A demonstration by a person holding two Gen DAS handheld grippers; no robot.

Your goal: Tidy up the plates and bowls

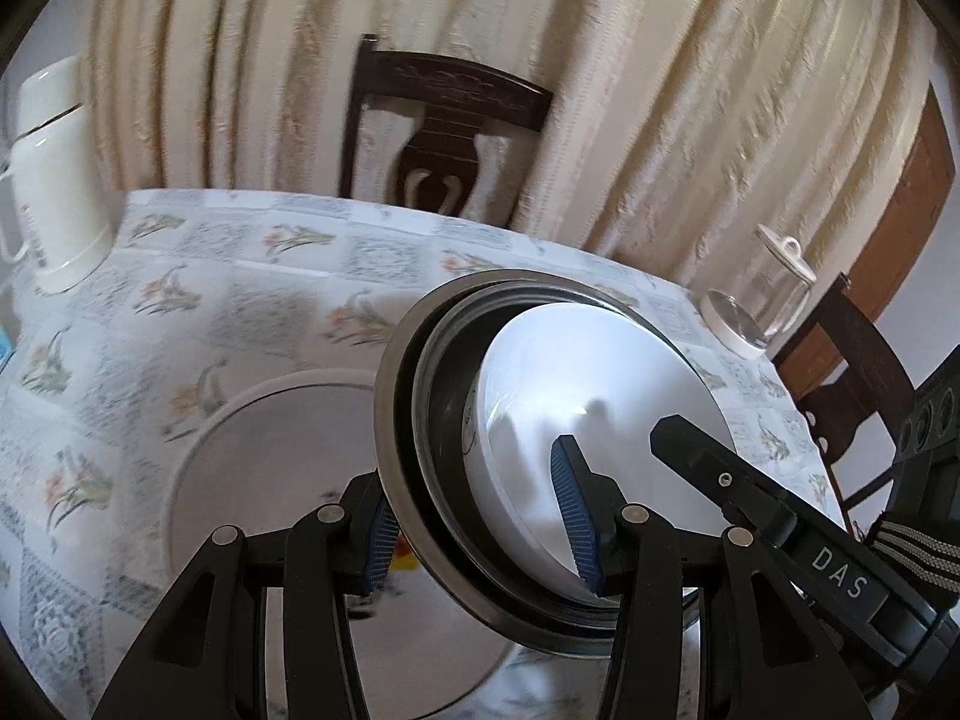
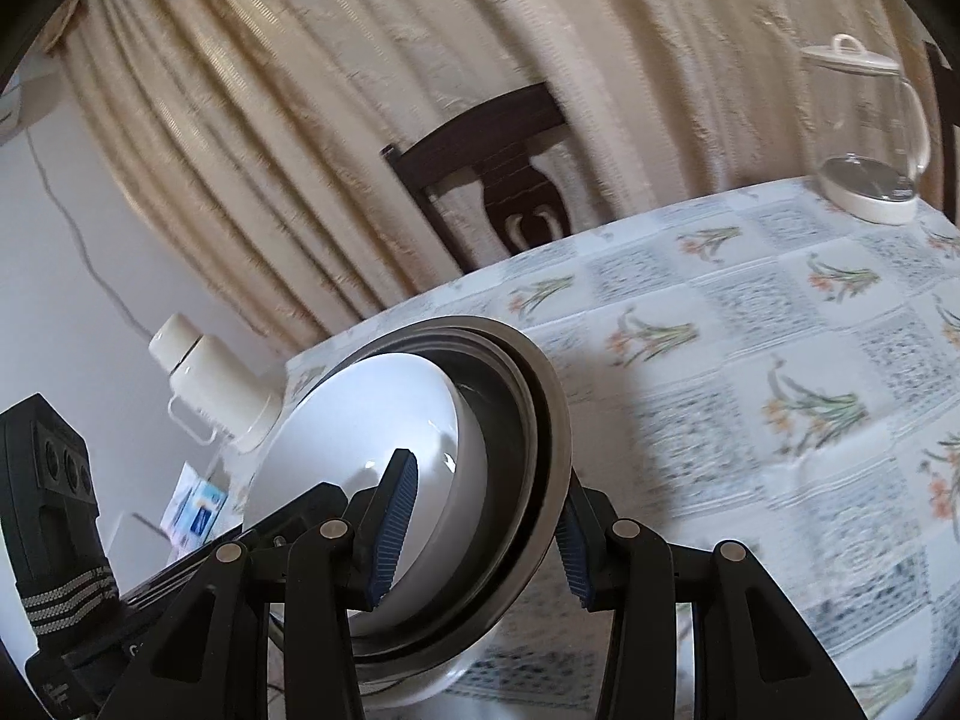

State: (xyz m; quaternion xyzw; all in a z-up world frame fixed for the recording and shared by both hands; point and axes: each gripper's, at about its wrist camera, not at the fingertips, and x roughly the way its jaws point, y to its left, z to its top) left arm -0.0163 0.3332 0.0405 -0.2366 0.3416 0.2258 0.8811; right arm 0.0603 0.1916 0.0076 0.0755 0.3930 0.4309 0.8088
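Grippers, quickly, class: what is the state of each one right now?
Left gripper: shut on the stack of bowls, clamping its rim.
Right gripper: shut on the same stack, at the opposite rim.

Tablecloth [image 1: 180, 312] pattern was smeared by motion blur; white plate [image 1: 288, 480] on it was partly covered by held bowl stack [image 1: 420, 420] and gripper arms; thermos [image 1: 54, 180] was cut by left frame edge; stack's underside and lower rim were unseen
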